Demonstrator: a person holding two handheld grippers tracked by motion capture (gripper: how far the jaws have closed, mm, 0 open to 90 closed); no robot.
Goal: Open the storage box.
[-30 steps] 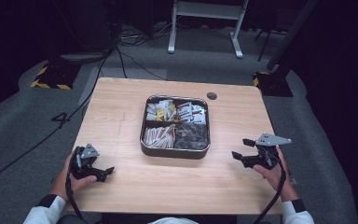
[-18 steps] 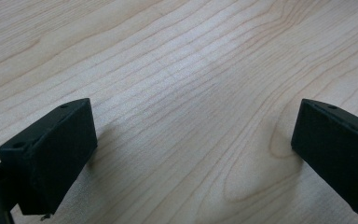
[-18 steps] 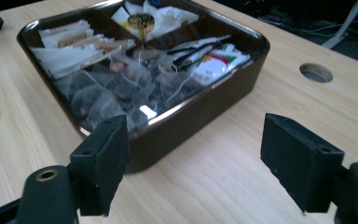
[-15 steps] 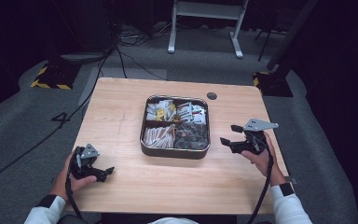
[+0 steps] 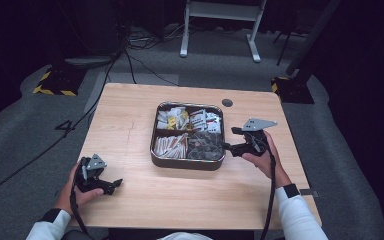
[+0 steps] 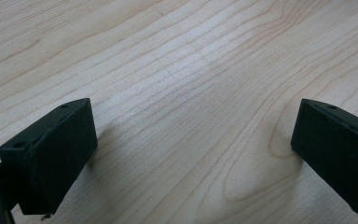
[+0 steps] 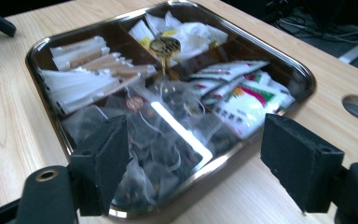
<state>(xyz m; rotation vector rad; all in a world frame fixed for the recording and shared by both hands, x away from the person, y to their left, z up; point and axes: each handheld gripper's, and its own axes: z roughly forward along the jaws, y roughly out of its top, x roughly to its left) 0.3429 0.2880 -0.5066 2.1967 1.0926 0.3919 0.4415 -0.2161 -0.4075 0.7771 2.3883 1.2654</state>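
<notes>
A square metal tray (image 5: 187,164) sits mid-table, split into compartments: paper sticks (image 5: 170,145), dark tea bags (image 5: 204,146), and white and coloured packets (image 5: 204,120) at the back. My right gripper (image 5: 230,139) hovers at the tray's right edge, pointing left at it, jaws open and empty. In the right gripper view the tray rim (image 7: 303,77) and tea bags (image 7: 168,140) lie just beyond the open right gripper (image 7: 193,144). My left gripper (image 5: 114,186) rests near the front left of the table, open. Bare wood lies between the jaws of the left gripper (image 6: 191,135).
A round cable hole (image 5: 227,102) marks the table behind the tray's right corner. A small gold knob (image 7: 164,46) stands at the tray's centre. A white metal stand (image 5: 220,15) and cables are on the floor beyond the table.
My right gripper has moved left and a little up, from near the table's right edge to the tray's right side. The left gripper has stayed put.
</notes>
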